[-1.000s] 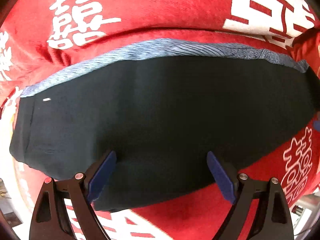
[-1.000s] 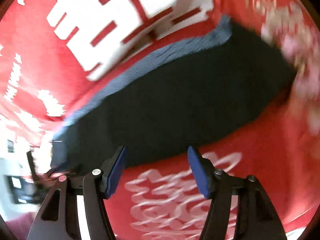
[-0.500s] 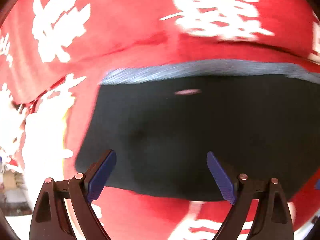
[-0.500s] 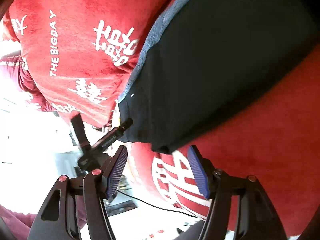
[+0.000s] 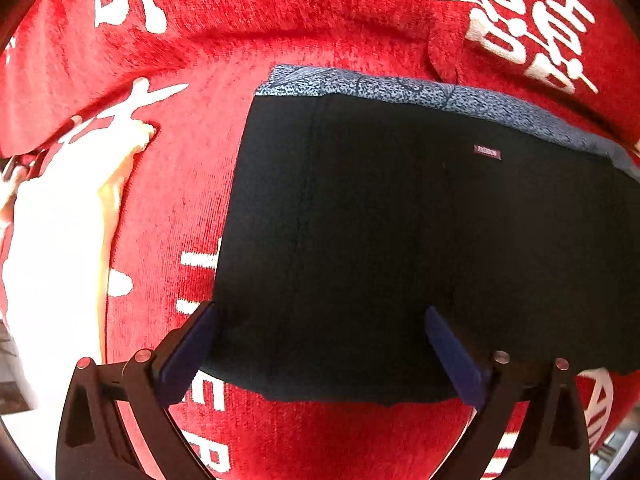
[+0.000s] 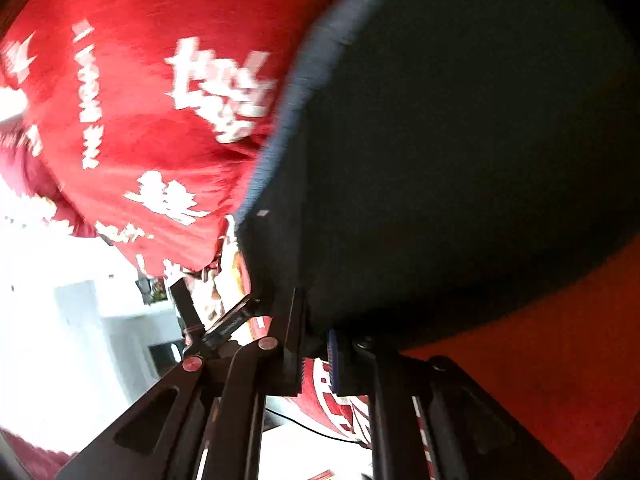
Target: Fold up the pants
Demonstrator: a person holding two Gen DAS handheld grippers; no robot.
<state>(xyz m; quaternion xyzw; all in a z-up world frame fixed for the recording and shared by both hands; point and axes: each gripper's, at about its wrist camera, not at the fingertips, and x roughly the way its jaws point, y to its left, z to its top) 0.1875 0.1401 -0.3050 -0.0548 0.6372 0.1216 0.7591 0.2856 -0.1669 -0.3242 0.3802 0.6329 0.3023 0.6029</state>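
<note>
Right gripper [image 6: 316, 354] newly clamped on dark pants [image 6: 460, 168].

The pants [image 5: 420, 240] are dark, nearly black, folded into a flat rectangular stack on red cloth. A speckled blue-grey waistband [image 5: 420, 94] runs along the far edge, with a small label [image 5: 487, 152] just below it.
</note>
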